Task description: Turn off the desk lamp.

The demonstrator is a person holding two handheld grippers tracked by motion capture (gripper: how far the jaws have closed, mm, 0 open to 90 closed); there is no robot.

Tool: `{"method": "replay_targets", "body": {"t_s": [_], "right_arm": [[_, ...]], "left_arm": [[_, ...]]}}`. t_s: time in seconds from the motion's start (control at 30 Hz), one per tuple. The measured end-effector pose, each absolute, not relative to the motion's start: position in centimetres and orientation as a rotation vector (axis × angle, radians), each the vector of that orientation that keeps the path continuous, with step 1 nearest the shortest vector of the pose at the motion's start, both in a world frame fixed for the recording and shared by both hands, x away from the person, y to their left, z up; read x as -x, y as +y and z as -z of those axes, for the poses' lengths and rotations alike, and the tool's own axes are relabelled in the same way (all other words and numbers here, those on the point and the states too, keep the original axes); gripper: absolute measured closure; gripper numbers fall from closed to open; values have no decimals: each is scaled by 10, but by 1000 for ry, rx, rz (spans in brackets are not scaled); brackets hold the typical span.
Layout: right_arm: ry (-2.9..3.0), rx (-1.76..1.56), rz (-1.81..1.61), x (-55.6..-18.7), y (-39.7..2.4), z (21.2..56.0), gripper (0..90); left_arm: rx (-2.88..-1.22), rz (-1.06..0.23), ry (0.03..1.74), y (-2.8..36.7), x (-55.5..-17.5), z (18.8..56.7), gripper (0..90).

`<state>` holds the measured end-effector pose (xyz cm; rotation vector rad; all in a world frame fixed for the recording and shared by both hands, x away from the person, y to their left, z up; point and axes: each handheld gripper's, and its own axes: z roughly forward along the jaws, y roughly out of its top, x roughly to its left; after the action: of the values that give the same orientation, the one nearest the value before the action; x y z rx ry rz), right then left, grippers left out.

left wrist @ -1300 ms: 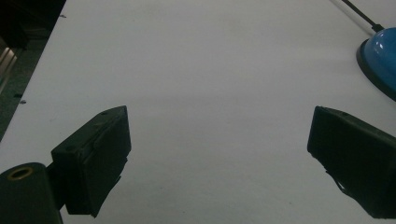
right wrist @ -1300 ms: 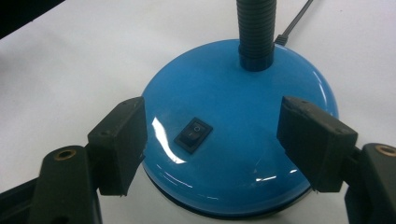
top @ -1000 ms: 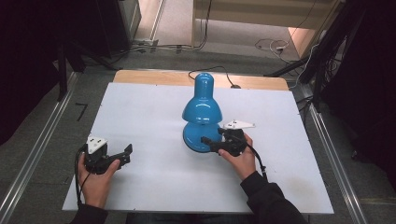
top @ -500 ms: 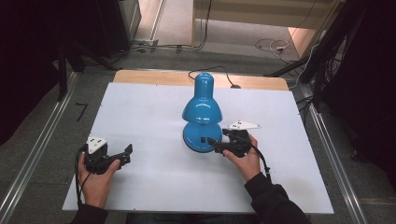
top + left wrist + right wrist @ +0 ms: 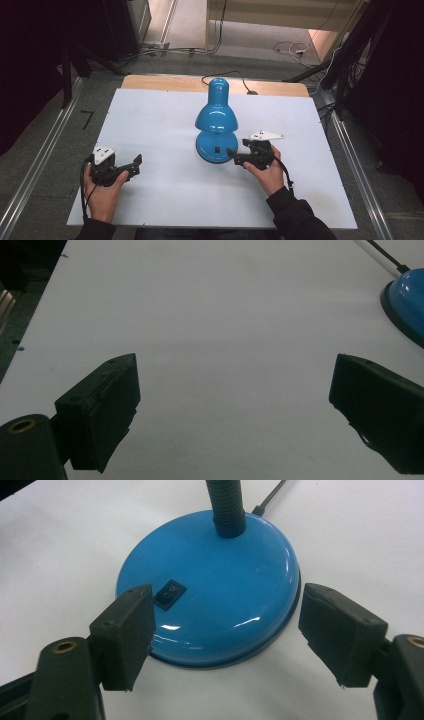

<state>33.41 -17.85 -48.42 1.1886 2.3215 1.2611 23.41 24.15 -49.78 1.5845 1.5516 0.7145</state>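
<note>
A blue desk lamp [image 5: 216,120] stands near the middle of the white surface [image 5: 150,125], its shade tipped toward 12 o'clock and its round base [image 5: 215,605] toward the person's side. The right gripper [image 5: 234,154] sits at about 4 o'clock of the base, its jaws spread wide and holding nothing; in the right gripper view they flank the near rim of the base, one jaw close to the black rocker switch [image 5: 169,594] set in the top of the base, the other beyond the rim on the opposite side, with no contact that can be made out. The ribbed dark neck [image 5: 227,507] rises from the far part of the base, and a black cable [image 5: 270,497] runs off behind it toward the 12 o'clock edge of the surface. The left gripper [image 5: 136,165] rests well apart at about 8 o'clock of the lamp, jaws also wide open and empty; the left gripper view shows bare surface between them and the edge of the base at 2 o'clock. Nothing lies between either gripper and the lamp. Beyond the surface, a wooden strip [image 5: 160,82] borders the far edge, and cables [image 5: 290,47] trail on the floor at 1 o'clock.
</note>
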Motion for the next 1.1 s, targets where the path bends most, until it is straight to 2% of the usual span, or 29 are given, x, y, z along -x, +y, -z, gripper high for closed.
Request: {"method": "replay_targets", "body": {"t_s": [1.1], "right_arm": [[2245,-1258,-1238,-324,-237,485,207]], "left_arm": [[-1585,-693,1564,244,-235,499,67]]}}
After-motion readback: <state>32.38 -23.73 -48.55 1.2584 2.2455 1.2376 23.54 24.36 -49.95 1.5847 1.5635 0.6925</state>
